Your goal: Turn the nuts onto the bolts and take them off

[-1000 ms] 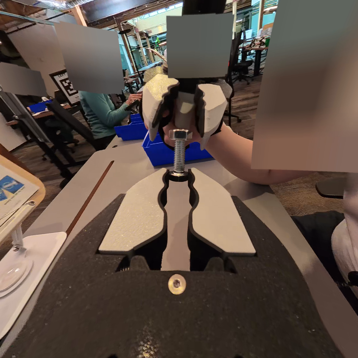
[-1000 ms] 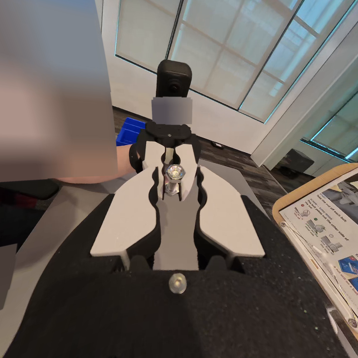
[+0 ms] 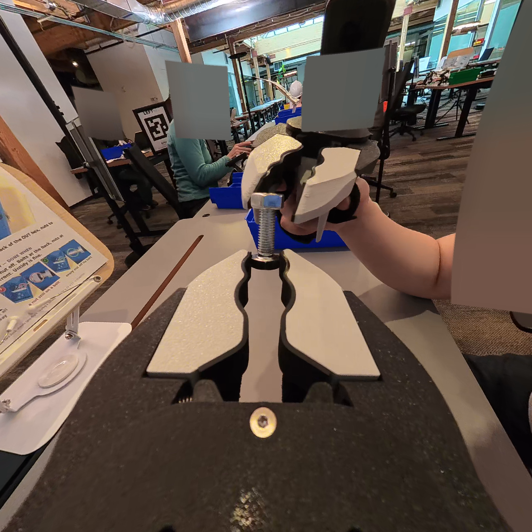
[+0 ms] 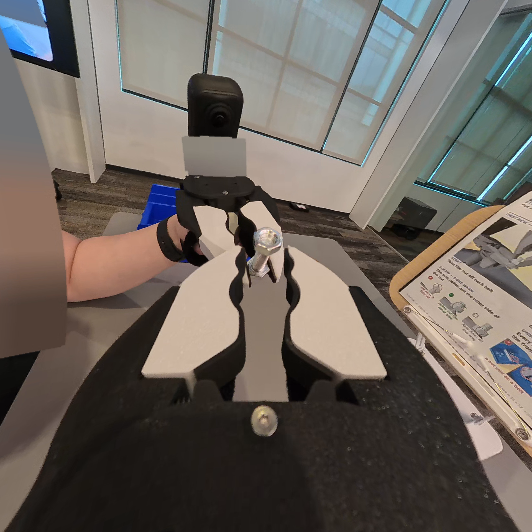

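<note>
A silver bolt [image 3: 265, 227] stands upright with its hex head up and its threaded end in a nut [image 3: 263, 263]. My left gripper [image 3: 264, 256] is shut on the nut at its fingertips. My right gripper [image 3: 273, 211] is open and tilted, with one finger behind the bolt head and the other off to the right. In the right wrist view the bolt head [image 4: 267, 240] sits in the gap just past the open right gripper [image 4: 263, 253]. Beyond it the left gripper [image 4: 260, 277] clamps the nut [image 4: 259, 270].
Blue bins [image 3: 288, 240] stand on the grey table [image 3: 201, 247] behind the bolt; one also shows in the right wrist view [image 4: 158, 201]. An instruction sheet on a wooden stand [image 3: 43, 273] [image 4: 475, 288] stands at the table's side. A seated person in teal [image 3: 195, 169] is at another desk. The grippers are tip to tip, or close to it.
My right gripper has rolled to a tilt and shifted sideways off the bolt head, still open. The left gripper keeps hold of the nut; the bolt now looks more tilted in the right wrist view.
</note>
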Available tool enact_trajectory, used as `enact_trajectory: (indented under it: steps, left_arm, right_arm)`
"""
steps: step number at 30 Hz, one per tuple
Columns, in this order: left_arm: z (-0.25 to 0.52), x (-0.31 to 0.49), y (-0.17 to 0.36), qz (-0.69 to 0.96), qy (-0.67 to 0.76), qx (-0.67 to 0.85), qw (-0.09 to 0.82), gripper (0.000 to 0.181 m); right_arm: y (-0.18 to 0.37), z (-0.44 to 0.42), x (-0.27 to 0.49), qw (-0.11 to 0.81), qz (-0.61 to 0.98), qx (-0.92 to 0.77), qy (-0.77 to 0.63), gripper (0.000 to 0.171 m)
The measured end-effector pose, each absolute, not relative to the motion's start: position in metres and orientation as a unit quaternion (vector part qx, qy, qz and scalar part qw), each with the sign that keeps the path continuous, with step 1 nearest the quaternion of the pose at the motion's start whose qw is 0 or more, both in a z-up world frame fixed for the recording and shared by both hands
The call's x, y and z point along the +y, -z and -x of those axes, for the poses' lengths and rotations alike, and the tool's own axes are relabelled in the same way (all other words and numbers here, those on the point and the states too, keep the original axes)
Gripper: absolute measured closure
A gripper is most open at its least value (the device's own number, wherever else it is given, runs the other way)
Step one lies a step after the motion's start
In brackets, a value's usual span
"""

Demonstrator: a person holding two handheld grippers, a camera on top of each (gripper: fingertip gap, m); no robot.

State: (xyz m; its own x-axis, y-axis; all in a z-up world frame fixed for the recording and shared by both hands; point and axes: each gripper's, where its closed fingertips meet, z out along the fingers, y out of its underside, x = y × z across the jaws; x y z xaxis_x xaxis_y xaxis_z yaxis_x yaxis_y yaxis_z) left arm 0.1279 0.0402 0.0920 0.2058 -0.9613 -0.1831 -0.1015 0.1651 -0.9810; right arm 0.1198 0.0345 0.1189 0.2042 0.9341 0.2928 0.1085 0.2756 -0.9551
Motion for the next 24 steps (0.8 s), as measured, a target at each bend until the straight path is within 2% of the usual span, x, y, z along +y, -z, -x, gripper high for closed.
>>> enact_trajectory:
  steps: [15,19,21,24]
  left_arm:
    - [-0.128,0.044,-0.090,0.532,0.365,0.503,0.575,0.163]
    - [-0.124,0.046,-0.092,0.534,0.373,0.495,0.574,0.163]
    - [-0.126,0.044,-0.092,0.533,0.372,0.499,0.573,0.163]
    - [-0.130,0.040,-0.092,0.528,0.374,0.506,0.571,0.163]
  right_arm:
    - [-0.120,-0.123,0.035,0.600,0.503,-0.529,-0.328,0.148]
    - [-0.125,-0.125,0.028,0.593,0.497,-0.527,-0.351,0.156]
    - [-0.127,-0.125,0.032,0.599,0.501,-0.514,-0.353,0.154]
    - [-0.126,-0.124,0.038,0.609,0.505,-0.505,-0.345,0.142]
